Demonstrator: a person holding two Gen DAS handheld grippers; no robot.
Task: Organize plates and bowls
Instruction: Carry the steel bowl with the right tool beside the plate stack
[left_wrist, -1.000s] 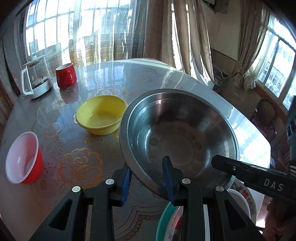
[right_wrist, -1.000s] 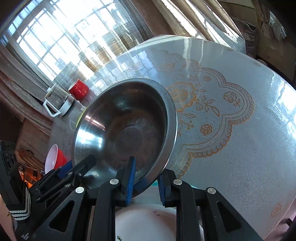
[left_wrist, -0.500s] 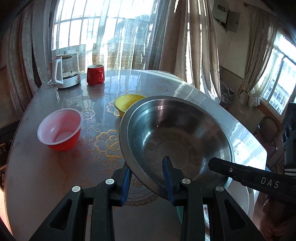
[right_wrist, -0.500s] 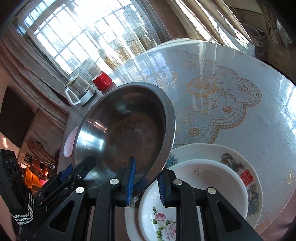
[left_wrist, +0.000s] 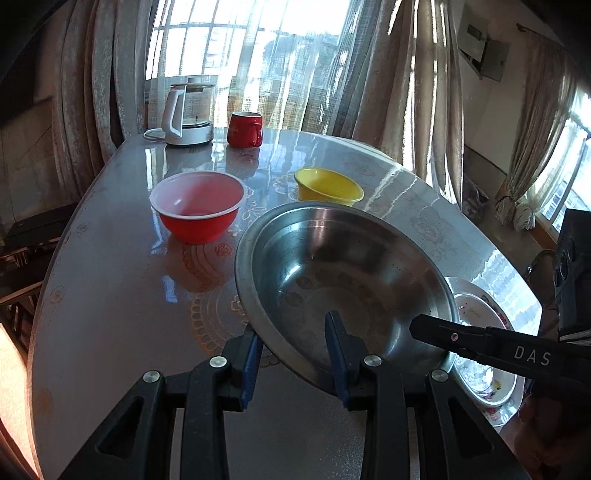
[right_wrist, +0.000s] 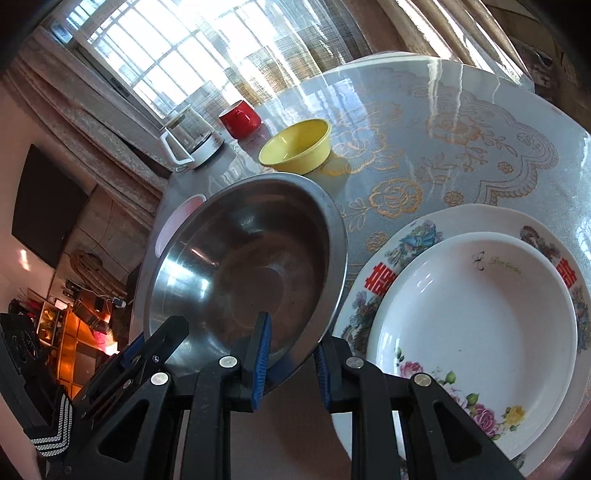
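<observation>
Both grippers hold one steel bowl (left_wrist: 343, 273) by its near rim, above the table. My left gripper (left_wrist: 295, 363) is shut on the rim, one finger inside and one outside. My right gripper (right_wrist: 290, 356) is shut on the same bowl (right_wrist: 243, 280) further along the rim; its finger (left_wrist: 480, 341) shows in the left wrist view. A white deep plate (right_wrist: 476, 325) lies on a larger flowered plate (right_wrist: 391, 266) to the right of the bowl. A red bowl (left_wrist: 197, 210) and a yellow bowl (left_wrist: 328, 186) stand further back.
A glass kettle (left_wrist: 186, 114) and a red mug (left_wrist: 244, 129) stand at the table's far edge by the curtained window. The round table (left_wrist: 110, 295) has a lace-patterned cover. The yellow bowl (right_wrist: 295, 147) also shows in the right wrist view.
Both grippers have lifted the steel bowl and drawn it back toward the near side. The plates, hidden under it before, now show beside it.
</observation>
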